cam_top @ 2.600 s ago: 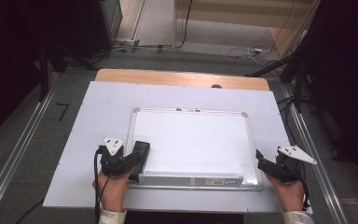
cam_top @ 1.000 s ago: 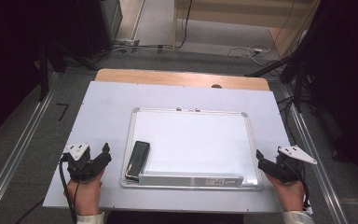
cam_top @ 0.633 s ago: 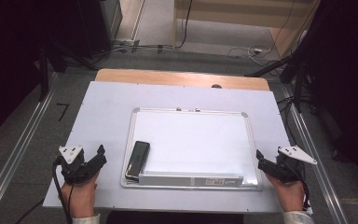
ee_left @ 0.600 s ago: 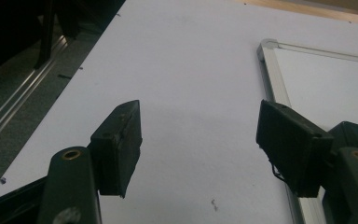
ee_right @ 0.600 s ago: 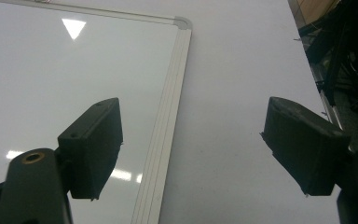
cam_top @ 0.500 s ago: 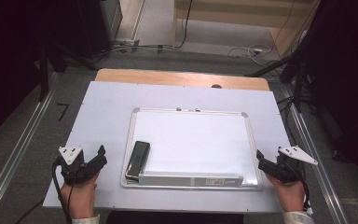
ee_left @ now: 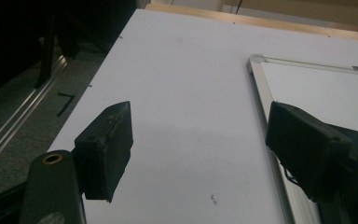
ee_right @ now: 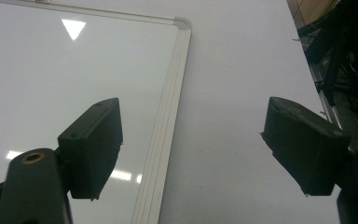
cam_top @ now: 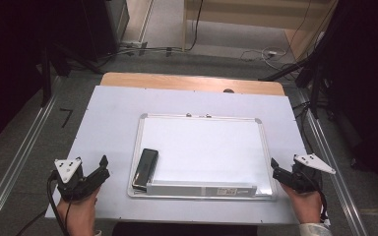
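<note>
Eraser (cam_top: 145, 168): we are seeing it lying on the whiteboard (cam_top: 202, 147), right of our left gripper (cam_top: 102, 167), apart.
Left gripper: jaws spread, empty.
Right gripper (cam_top: 274, 167): jaws spread, straddling the whiteboard's edge.

One whiteboard (cam_top: 202, 147), one eraser (cam_top: 145, 168), two claws (cam_top: 103, 168) (cam_top: 274, 168)

- A pale table (cam_top: 113, 113) with a wooden strip (cam_top: 177, 81) along its far edge.
- Grey carpet floor (cam_top: 29, 142); metal rails (cam_top: 17, 164) flank both side edges.
- Cables (cam_top: 256, 51) trail beyond the far edge.
</note>
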Motion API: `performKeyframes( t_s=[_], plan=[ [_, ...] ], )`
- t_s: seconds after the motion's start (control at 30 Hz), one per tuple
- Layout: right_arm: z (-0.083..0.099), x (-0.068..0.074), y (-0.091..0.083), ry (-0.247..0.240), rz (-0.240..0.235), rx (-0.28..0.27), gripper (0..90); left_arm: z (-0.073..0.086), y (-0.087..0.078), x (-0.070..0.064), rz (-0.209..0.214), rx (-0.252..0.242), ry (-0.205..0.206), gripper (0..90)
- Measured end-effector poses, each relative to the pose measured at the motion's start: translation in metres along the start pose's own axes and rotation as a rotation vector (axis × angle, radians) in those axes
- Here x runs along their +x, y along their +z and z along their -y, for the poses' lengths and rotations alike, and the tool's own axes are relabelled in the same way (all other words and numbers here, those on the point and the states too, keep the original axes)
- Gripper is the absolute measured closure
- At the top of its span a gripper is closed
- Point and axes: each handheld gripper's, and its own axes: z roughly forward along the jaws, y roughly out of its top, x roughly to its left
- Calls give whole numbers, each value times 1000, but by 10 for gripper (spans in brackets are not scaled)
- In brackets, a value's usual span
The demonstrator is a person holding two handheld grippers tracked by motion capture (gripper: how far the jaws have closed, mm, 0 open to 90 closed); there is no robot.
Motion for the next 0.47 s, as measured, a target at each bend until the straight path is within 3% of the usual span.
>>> performKeyframes(
  t_s=[0.47],
  plan=[
    [0,-1,1,1,0,0,183,-3,-3,1,18,0,12,227]
  ],
)
